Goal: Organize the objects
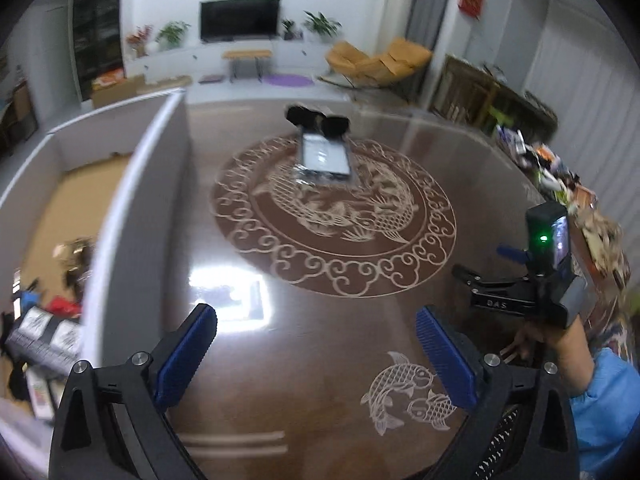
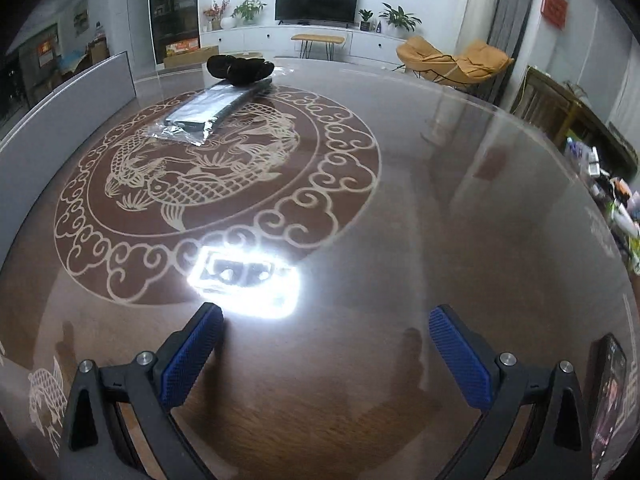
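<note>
A flat silver plastic packet (image 1: 325, 156) lies near the far side of the round brown table (image 1: 320, 280), on the dragon pattern. A black bundled item (image 1: 318, 119) rests at its far end. Both also show in the right wrist view, the packet (image 2: 212, 110) and the black bundle (image 2: 240, 67). My left gripper (image 1: 316, 344) is open and empty above the near table. My right gripper (image 2: 326, 344) is open and empty above the table, well short of the packet. The right gripper's body (image 1: 548, 264) shows at the right in the left wrist view.
A grey-walled box (image 1: 132, 200) stands at the table's left, with several small items (image 1: 44, 332) on its floor; its wall also shows in the right wrist view (image 2: 72, 92). A phone (image 2: 608, 392) lies at the right table edge. Clutter (image 1: 560, 172) sits beyond the right edge.
</note>
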`<state>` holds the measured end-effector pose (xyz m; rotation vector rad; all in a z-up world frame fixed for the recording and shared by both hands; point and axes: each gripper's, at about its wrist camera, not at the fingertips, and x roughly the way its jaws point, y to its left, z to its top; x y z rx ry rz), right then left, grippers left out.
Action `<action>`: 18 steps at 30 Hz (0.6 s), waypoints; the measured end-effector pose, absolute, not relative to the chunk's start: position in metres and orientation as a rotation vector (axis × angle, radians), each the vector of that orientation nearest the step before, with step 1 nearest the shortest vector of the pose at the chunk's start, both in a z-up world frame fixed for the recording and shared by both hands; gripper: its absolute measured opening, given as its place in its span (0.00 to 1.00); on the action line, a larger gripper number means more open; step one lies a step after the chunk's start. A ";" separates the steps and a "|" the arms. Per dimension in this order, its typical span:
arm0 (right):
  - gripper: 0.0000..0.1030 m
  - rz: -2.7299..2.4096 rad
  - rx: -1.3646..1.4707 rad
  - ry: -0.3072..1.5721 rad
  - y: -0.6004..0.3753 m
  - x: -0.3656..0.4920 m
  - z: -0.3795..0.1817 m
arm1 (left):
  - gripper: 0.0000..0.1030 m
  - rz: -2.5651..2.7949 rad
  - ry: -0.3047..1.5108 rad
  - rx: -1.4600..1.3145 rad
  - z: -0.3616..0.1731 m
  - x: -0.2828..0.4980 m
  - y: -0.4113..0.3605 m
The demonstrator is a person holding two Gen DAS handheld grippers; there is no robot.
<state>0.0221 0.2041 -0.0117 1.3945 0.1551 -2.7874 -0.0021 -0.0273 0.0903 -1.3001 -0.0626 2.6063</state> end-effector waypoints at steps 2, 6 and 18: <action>1.00 -2.776 1.393 0.144 0.205 0.026 -0.011 | 0.98 2.588 -0.051 -1.315 0.089 -0.027 -0.023; 1.00 -2.762 1.386 0.159 0.200 0.031 -0.009 | 0.98 2.593 -0.104 -1.315 0.095 -0.091 -0.021; 1.00 -2.734 1.409 0.083 0.201 0.024 -0.014 | 0.98 2.581 -0.424 -1.497 0.066 -0.324 0.012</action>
